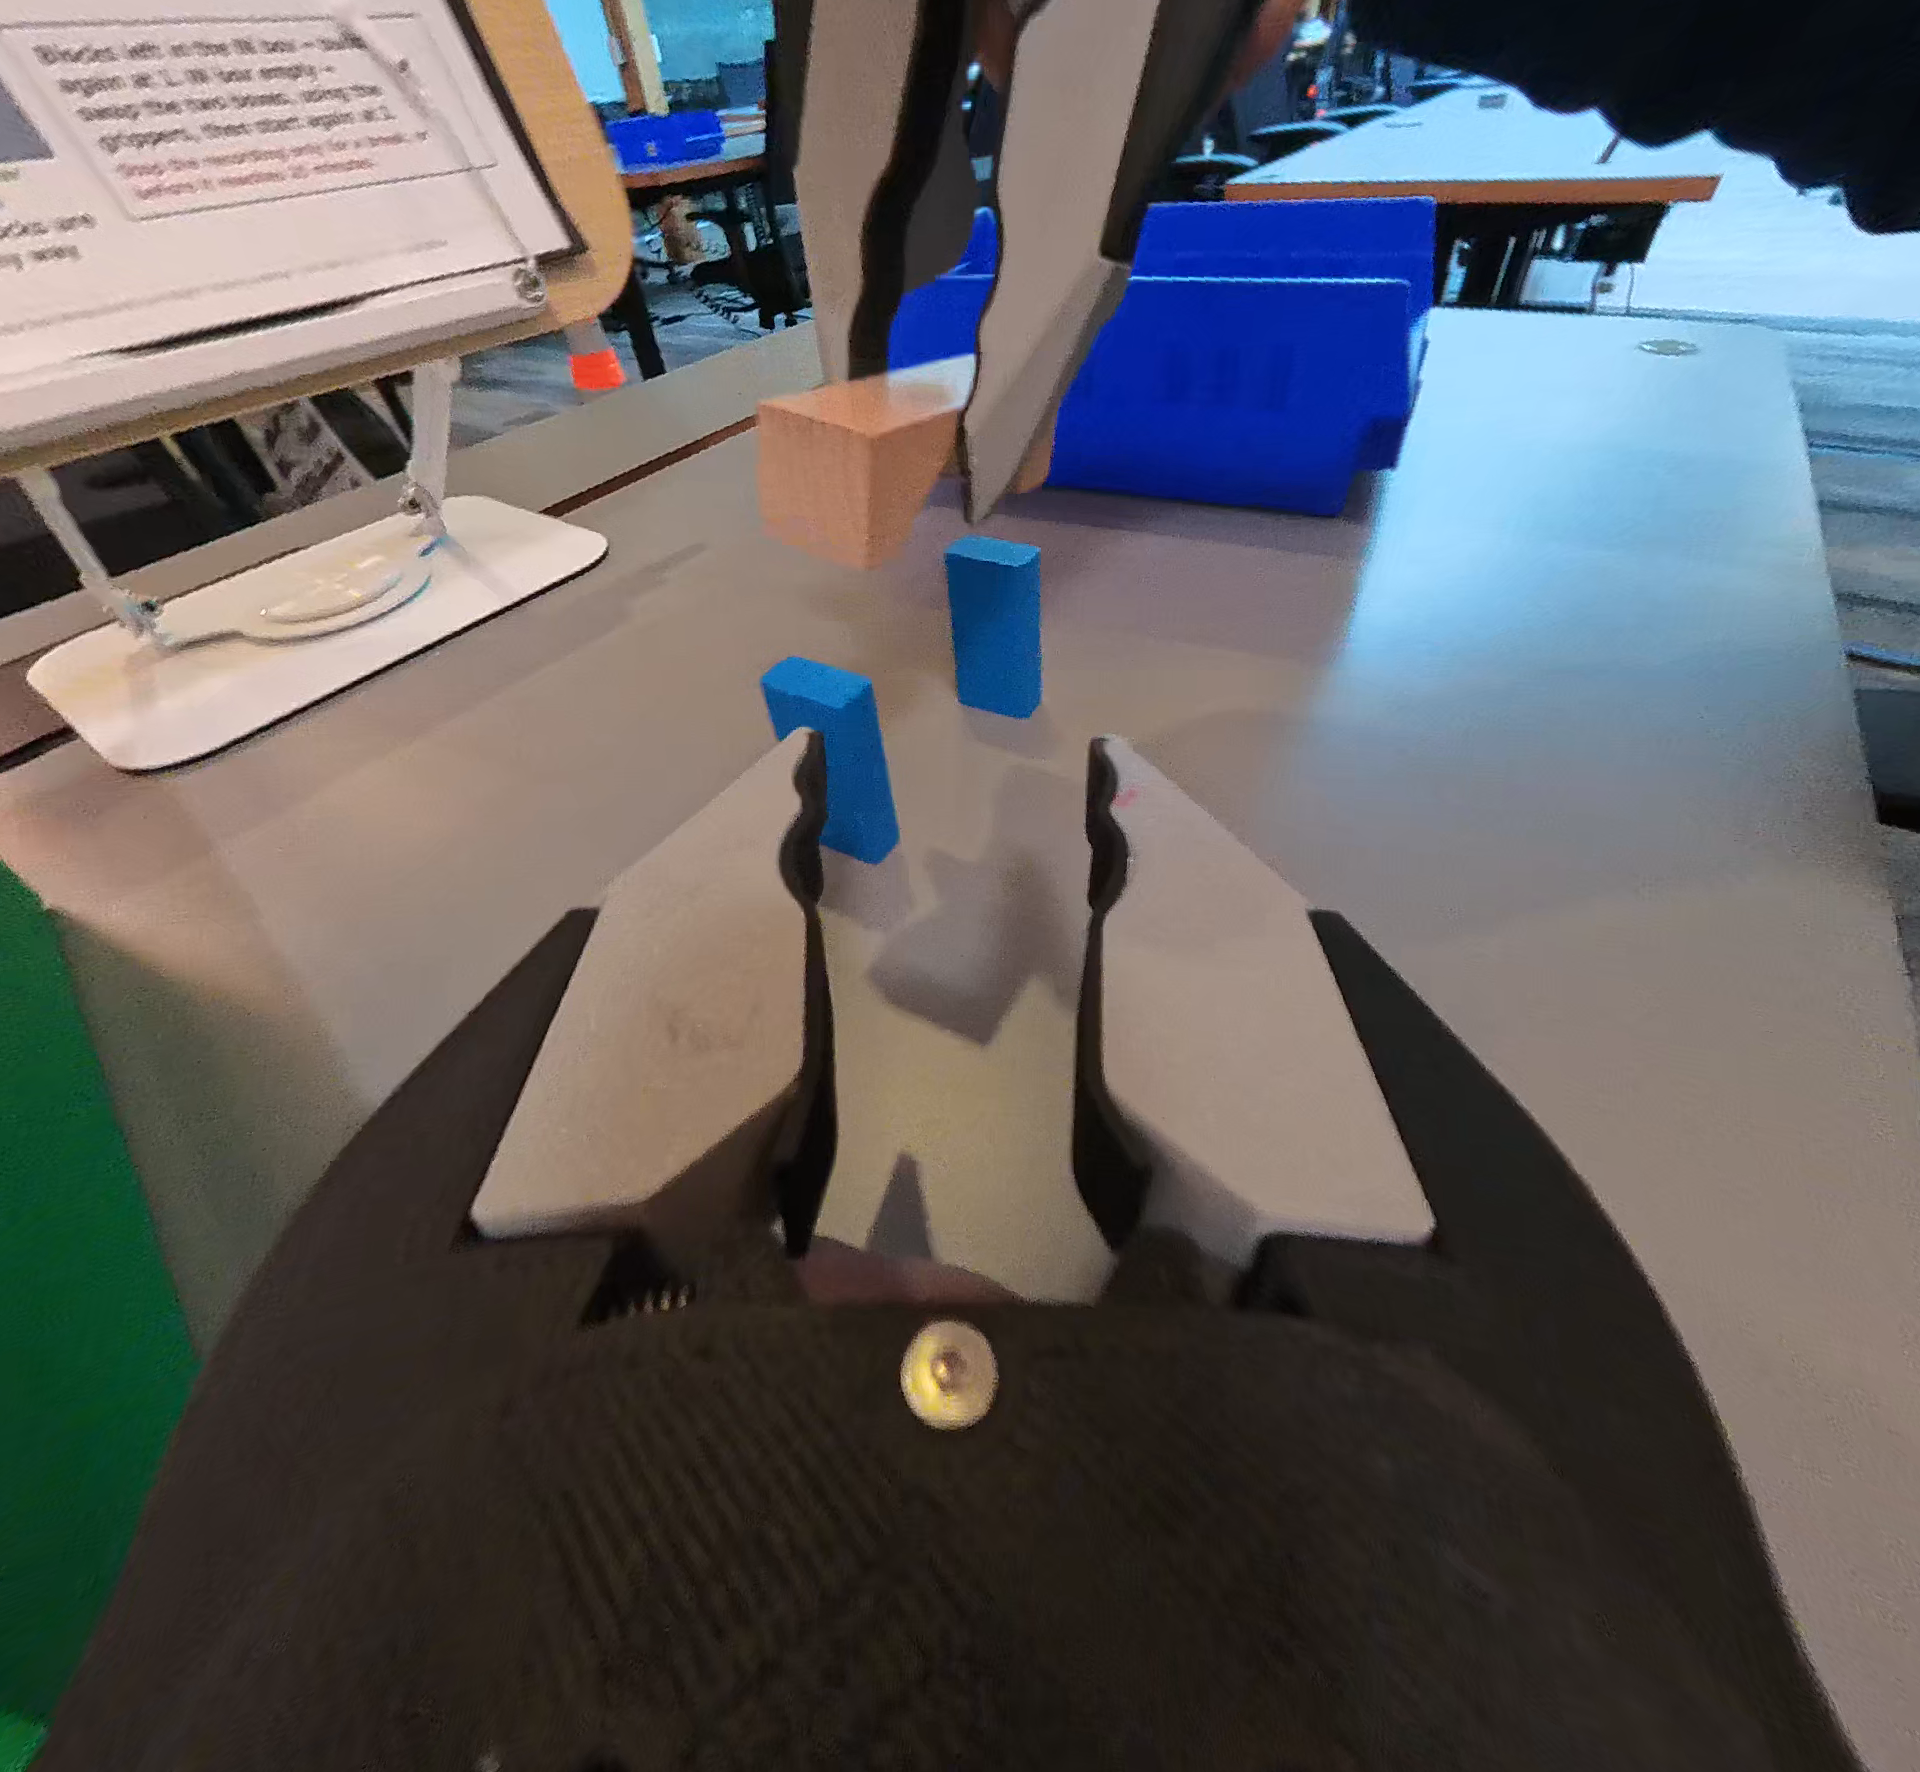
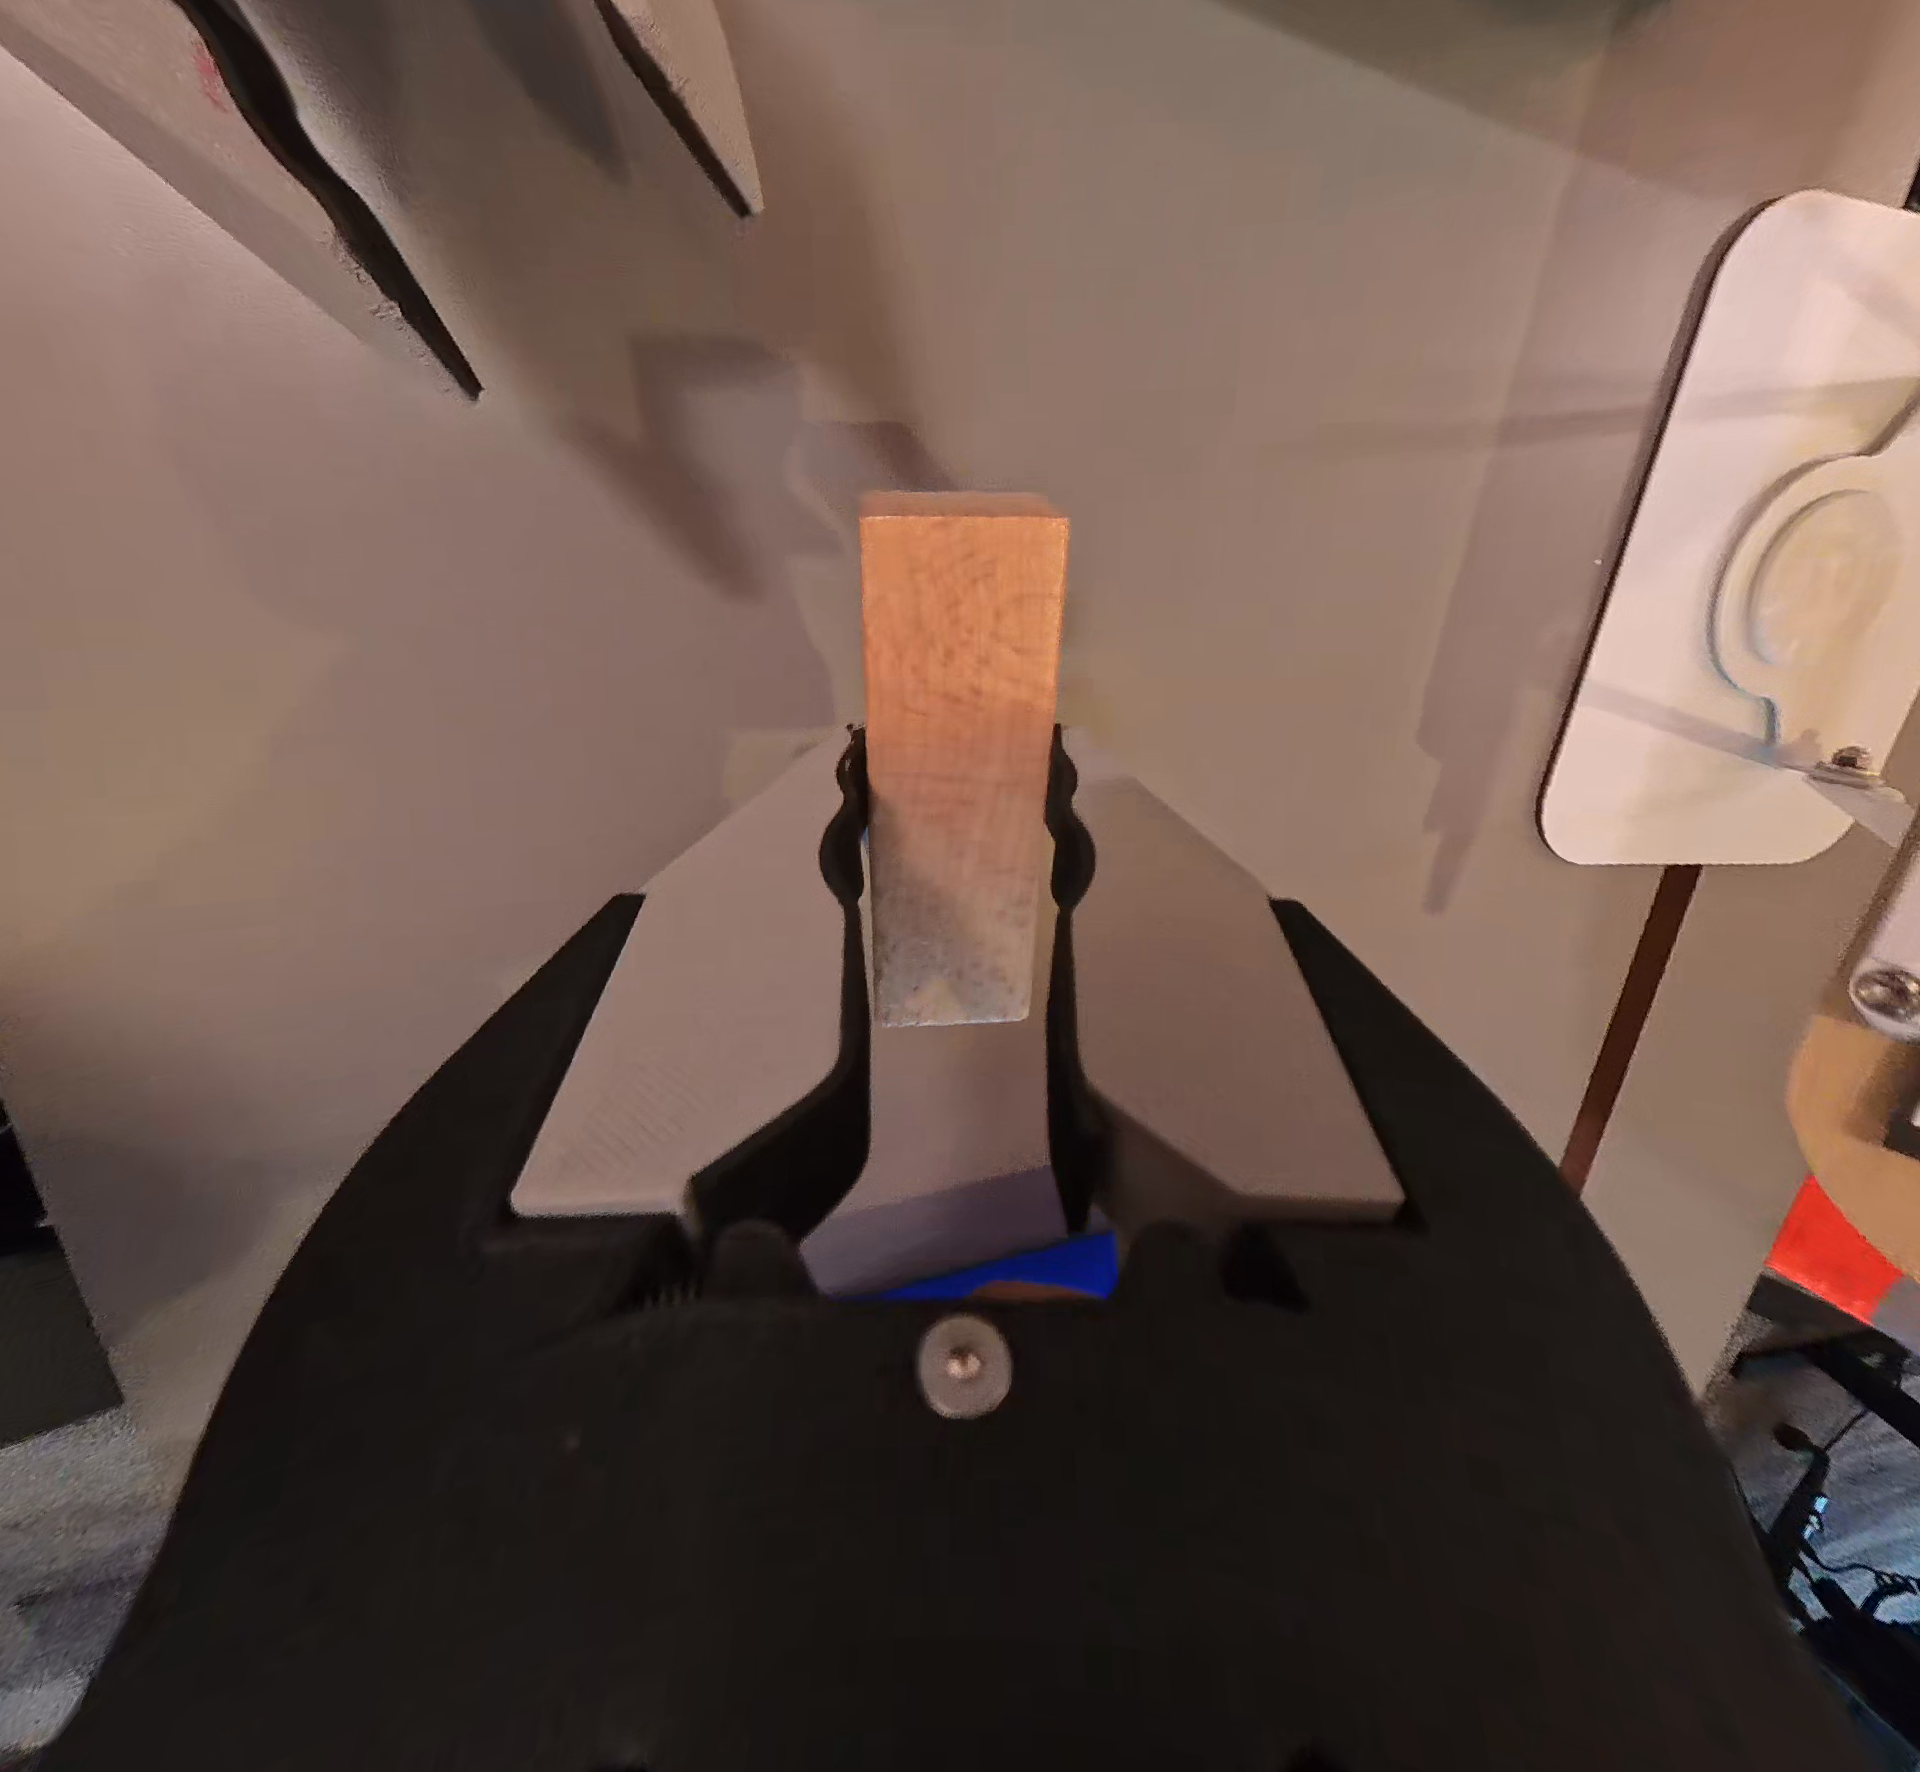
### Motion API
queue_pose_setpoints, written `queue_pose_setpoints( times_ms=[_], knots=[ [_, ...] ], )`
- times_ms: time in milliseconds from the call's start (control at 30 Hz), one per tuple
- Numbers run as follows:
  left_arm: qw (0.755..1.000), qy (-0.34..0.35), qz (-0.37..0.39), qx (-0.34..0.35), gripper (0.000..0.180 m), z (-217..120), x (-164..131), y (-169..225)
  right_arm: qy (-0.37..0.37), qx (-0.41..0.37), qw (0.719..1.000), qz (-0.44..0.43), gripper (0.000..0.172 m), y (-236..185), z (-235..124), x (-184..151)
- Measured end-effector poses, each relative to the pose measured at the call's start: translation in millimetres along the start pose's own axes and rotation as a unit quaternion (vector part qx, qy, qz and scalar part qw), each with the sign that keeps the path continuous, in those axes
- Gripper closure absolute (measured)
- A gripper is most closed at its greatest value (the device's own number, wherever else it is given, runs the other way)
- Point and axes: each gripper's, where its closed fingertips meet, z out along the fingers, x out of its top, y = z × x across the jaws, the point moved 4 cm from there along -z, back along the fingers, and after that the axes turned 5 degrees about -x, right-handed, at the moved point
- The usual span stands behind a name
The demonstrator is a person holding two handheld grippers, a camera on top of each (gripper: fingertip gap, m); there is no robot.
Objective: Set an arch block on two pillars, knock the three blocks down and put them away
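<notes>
We've got the wooden arch block [image 2: 961, 746] clamped in the right hand-held gripper [image 2: 958, 792], long axis pointing straight ahead past its fingertips; the left hand-held gripper [image 1: 951, 787] is apart, holding nothing.

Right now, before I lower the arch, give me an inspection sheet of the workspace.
Surface: grey table, bare around the pillars.
Job's things: two blue pillars upright, apart; wooden arch block aloft; blue bin behind.
Clutter: document stand at the left edge.
Grippers: right gripper clamps the arch block; left gripper open, near pillar beside its left finger.
Cables: some on the floor.
Surroundings: other desks behind.
</notes>
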Motion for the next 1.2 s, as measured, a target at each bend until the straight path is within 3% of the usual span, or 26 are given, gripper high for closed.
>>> queue_pose_setpoints(
  times_ms=[433,1200],
  knots=[
    [1.0,-0.014,-0.01,0.006,0.133,1,-3,-3,-0.053,0.018,0.998,0.003,0.141,4,25,-8],
    [1.0,-0.022,-0.014,-0.007,0.133,2,-5,-1,-0.062,0.031,0.998,0.008,0.141,6,33,-10]
  ],
)
